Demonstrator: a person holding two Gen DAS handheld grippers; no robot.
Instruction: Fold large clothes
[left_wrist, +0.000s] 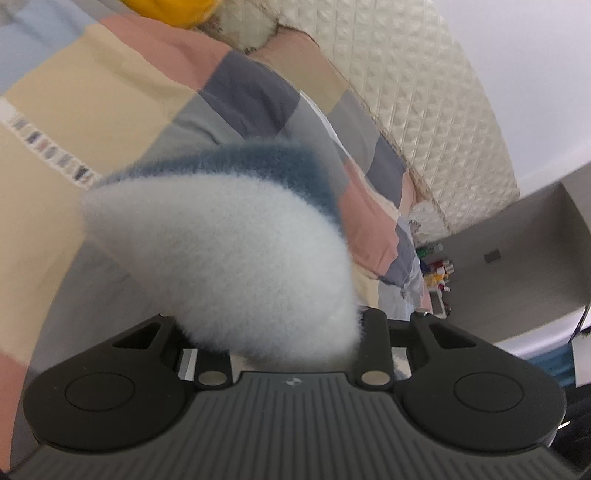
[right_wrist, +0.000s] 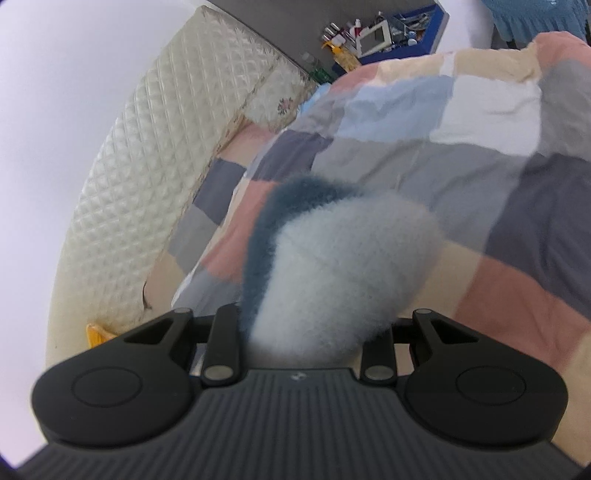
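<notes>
The left gripper (left_wrist: 280, 332) and right gripper (right_wrist: 306, 332) each clamp a bunch of the fluffy pale-blue and teal fleece garment (left_wrist: 236, 254) above the patchwork quilt (right_wrist: 461, 155).

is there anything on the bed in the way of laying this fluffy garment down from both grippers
Nothing visible blocks it. The fluffy garment is bunched in the left gripper and in the right gripper, above the patchwork bedspread, which looks bare beneath. The fleece hides the patch directly under each gripper, so that part can't be checked.

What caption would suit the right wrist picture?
Right gripper clutching fluffy white-and-blue fabric above a patchwork bedspread.
</notes>
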